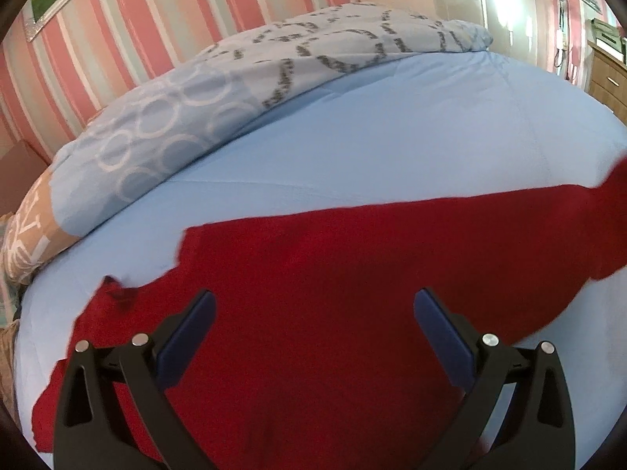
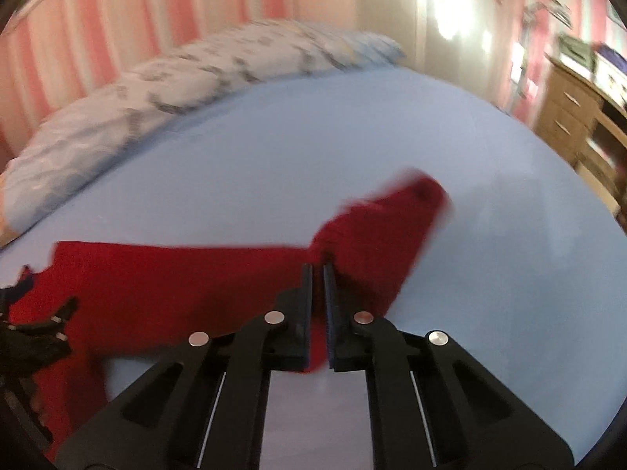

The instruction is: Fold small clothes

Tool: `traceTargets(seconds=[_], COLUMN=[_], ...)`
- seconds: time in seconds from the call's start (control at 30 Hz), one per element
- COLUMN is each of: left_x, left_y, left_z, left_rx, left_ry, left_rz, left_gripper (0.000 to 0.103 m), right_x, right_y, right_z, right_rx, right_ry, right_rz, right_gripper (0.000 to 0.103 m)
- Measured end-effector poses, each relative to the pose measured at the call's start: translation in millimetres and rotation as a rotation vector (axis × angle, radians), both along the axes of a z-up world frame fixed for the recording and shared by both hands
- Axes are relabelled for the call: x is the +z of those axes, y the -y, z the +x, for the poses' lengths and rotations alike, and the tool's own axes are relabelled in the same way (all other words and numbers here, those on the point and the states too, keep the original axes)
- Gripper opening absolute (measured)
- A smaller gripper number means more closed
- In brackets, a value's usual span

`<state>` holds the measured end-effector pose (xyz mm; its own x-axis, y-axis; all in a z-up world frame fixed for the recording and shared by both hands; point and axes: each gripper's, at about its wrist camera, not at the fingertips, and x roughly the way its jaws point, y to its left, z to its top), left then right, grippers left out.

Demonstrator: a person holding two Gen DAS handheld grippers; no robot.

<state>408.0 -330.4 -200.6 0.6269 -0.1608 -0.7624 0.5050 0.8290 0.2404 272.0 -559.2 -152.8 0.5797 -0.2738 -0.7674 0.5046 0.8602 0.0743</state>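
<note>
Looking along the left gripper (image 1: 313,305), its two blue-padded fingers (image 1: 188,329) stand wide apart with nothing between them, poised over a red garment (image 1: 333,274). The garment lies spread on the light blue bed sheet (image 1: 372,137), filling the lower middle of this view. Its left edge is ragged and rumpled against the sheet, and at the right it narrows and rises towards the frame's edge. Beyond the garment, on the far side of the sheet, a bunched duvet (image 1: 196,98) with pale rings and grey marks runs along a pink-striped wall (image 1: 117,19). A tan patterned pillow (image 1: 27,243) sits at the duvet's left end, and a wooden chest of drawers (image 1: 607,74) shows past the sheet's far right corner.

From the right wrist view, which is blurred, the right gripper (image 2: 317,270) has its jaws drawn almost together, pinching a fold of the red garment (image 2: 176,282); red cloth shows in the narrow slit between the pads. Just beyond the gripper a part of the garment lifts clear of the sheet (image 2: 490,274) in a peak, while the rest stretches left across the sheet. At the garment's far left edge the dark shape of the left gripper (image 2: 35,329) is visible. The duvet (image 2: 137,90) lies behind, against the striped wall (image 2: 117,19), with the wooden drawers (image 2: 576,117) to the right.
</note>
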Motion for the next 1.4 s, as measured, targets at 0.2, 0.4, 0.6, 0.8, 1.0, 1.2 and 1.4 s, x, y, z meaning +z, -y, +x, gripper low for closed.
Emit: traceTargets(seconds=[0.2,0.4,0.6,0.8,1.0,1.2,1.4], left_x=[29,54,65,55,38,30,25], left_y=[-72,-170,-258,-285,-255,-211,-197], left_z=[5,16,18,6,1,-3,1], left_rx=[0.071,0.205,0.340,0.383,0.344,0.295,0.281], left_ry=[0.015,0.025,0.021,-0.012,-0.077,-0.087,-0.155], left_rz=[0.009,0.025,0.038,0.025,-0.039,-0.040,-0.085], left_gripper=[0.101,0.101,0.101,0.101,0.101,0.101,0.101], right_x=[37,41,9,-19,4,2,-8], right_y=[-77,-180,-274,-305,-274,-233,-223], right_z=[51,101,131,131,101,93,94], right_rx=[0.168,0.372,0.509,0.587,0.584,0.508,0.464], right_ry=[0.081,0.081,-0.008,-0.096,-0.080,-0.075,-0.076], right_rz=[0.053,0.161,0.255,0.302,0.251,0.222,0.223], right_gripper=[0.006,0.006,0.006,0.031,0.060,0.069,0.067])
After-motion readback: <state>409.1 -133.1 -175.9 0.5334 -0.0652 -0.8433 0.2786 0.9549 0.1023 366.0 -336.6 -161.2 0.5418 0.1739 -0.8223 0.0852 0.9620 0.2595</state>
